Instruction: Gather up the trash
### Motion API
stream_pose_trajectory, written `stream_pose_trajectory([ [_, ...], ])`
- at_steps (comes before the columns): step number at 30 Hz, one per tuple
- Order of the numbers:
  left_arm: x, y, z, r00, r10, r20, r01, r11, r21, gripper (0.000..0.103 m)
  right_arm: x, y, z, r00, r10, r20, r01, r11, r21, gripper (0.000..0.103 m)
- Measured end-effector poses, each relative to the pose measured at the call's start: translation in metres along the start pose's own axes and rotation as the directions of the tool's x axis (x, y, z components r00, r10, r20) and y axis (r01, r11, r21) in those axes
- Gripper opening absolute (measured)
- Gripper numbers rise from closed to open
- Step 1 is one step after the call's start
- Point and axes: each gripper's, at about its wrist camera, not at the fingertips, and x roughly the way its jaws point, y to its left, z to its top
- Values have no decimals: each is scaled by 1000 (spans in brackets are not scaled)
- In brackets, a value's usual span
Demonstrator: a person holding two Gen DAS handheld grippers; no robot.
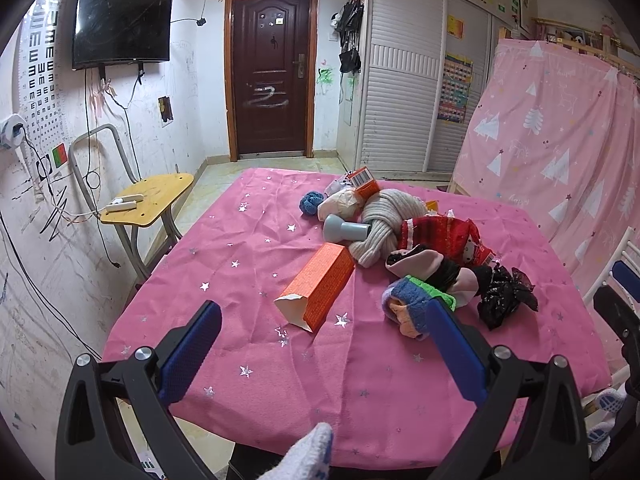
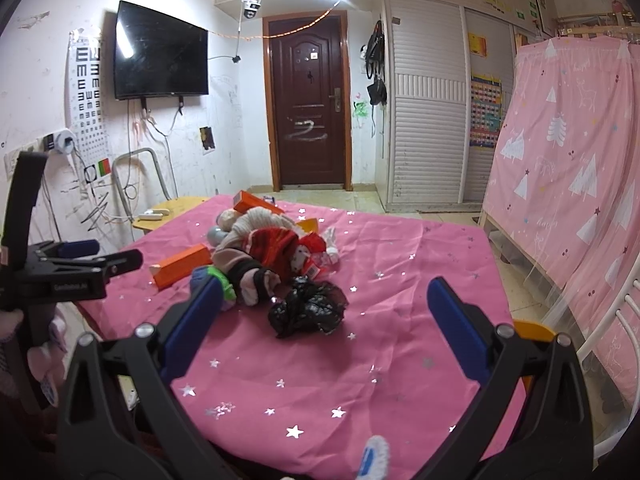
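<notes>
An open orange carton [image 1: 318,286] lies on the pink tablecloth [image 1: 248,264], just ahead of my left gripper [image 1: 320,320], which is open and empty above the near table edge. A crumpled black plastic bag [image 2: 308,306] lies ahead of my right gripper [image 2: 326,300], which is open and empty; the bag also shows in the left wrist view [image 1: 505,294]. A second orange box [image 1: 362,180] sits at the far end of a pile of socks and knitwear [image 1: 400,224]. The carton also shows in the right wrist view [image 2: 182,264]. A grey plastic piece [image 1: 345,229] lies in the pile.
A yellow folding chair [image 1: 150,200] with a white power strip stands left of the table. A pink curtain [image 2: 568,152] covers a bed frame on the right. A white metal rail [image 2: 616,320] is near the table's right corner. The left gripper's body [image 2: 68,268] shows at left.
</notes>
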Motion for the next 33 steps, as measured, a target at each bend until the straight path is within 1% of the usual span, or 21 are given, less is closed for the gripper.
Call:
stream_pose_trajectory([
  [12,-2,0,0,1000,1,0,-1,1000,0,94,-2,-3,5,1000,-1,0,1,1000,0,98],
  [33,0,1,0,1000,8,-3,-8,1000,-6,94,-1,-1,2,1000,-3,5,3,1000,-2,98],
])
